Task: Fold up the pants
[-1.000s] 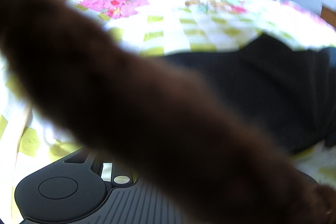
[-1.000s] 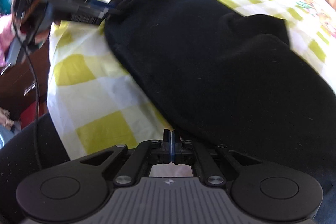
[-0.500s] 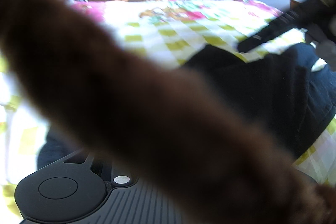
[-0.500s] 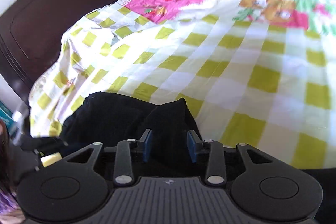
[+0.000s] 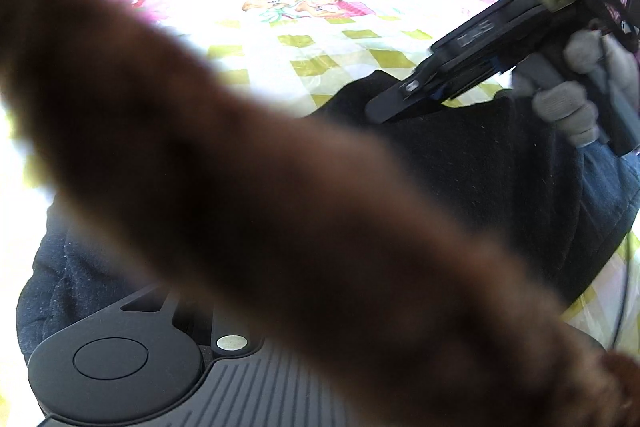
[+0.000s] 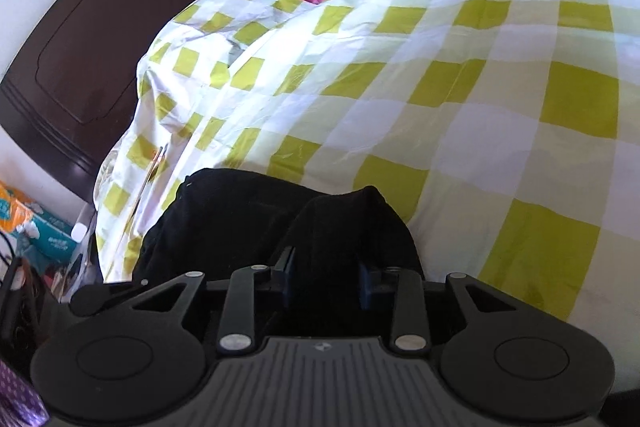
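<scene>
two views show the black pants lying on a bed with a yellow-and-white checked bedspread.

left wrist view: a blurred brown furry band (image 5: pixel 280 187) crosses the picture from upper left to lower right and hides most of the left gripper, fingers included, so i cannot tell how its jaws stand or whether they hold anything. behind the band the pants (image 5: pixel 500 179) lie on the bedspread (image 5: pixel 320 67), their dark bulk reaching from the lower left corner up toward the right; from here i cannot tell which end is the waist. at upper right the right gripper (image 5: pixel 404 103) comes in slanting down to the left, held by a gloved hand (image 5: pixel 568 99), its tip on a raised peak of the cloth.

right wrist view: the right gripper (image 6: pixel 326 279) points out over the bed. its jaws have just been closing, and a fold of the pants (image 6: pixel 256 219) stands between the blue pads (image 6: pixel 289 277), which look pressed against the cloth. the garment lies at the near edge of the bedspread (image 6: pixel 440 87), spreading leftward from the jaws, its full length out of view. a dark headboard (image 6: pixel 100 27) stands at the left.
</scene>
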Demonstrator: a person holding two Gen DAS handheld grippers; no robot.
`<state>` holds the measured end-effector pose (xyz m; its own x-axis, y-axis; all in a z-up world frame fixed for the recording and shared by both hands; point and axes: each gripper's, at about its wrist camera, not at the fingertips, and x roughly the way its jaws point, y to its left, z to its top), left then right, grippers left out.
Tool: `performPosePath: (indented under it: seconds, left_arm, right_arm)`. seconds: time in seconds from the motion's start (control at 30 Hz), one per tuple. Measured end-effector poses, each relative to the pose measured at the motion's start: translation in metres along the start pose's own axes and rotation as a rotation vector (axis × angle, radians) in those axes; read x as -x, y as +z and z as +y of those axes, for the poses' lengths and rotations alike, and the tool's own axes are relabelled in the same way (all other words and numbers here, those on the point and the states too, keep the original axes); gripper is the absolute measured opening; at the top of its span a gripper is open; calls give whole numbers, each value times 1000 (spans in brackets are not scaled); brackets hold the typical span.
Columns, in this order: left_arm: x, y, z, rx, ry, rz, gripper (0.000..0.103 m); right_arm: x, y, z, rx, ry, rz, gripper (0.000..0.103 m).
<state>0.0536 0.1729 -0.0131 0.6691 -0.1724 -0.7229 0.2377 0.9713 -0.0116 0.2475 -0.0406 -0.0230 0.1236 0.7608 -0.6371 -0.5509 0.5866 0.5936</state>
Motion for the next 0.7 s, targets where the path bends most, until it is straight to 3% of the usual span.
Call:
performPosePath:
  seconds: [0.03,0.13,0.2,0.27,0.43,0.6,0.7]
  left_arm:
    - [0,0,0,3,-1,-3,37]
    - [-2,-2,-1,-8,7,-2,38]
    - [-3,-6,-5,-27,17,-5,40]
    - [-5,-8,-9,-46,28,-6,41]
    - [0,-8,-18,-60,37,-7,42]
    - [15,4,-29,-64,15,-52,42]
    - [23,15,-48,-75,-21,-95,42]
  right_arm:
    - [-3,5,-3,-48,23,-9,24]
    - [10,23,-9,-130,68,-133,24]
    - [11,31,-16,-154,57,-147,24]
    - [11,30,-12,-87,-48,-136,24]
    - [47,13,2,24,-127,-167,28]
    - [136,-32,-27,-120,-264,-284,28]
    - [194,-72,-54,-245,-393,-336,29]
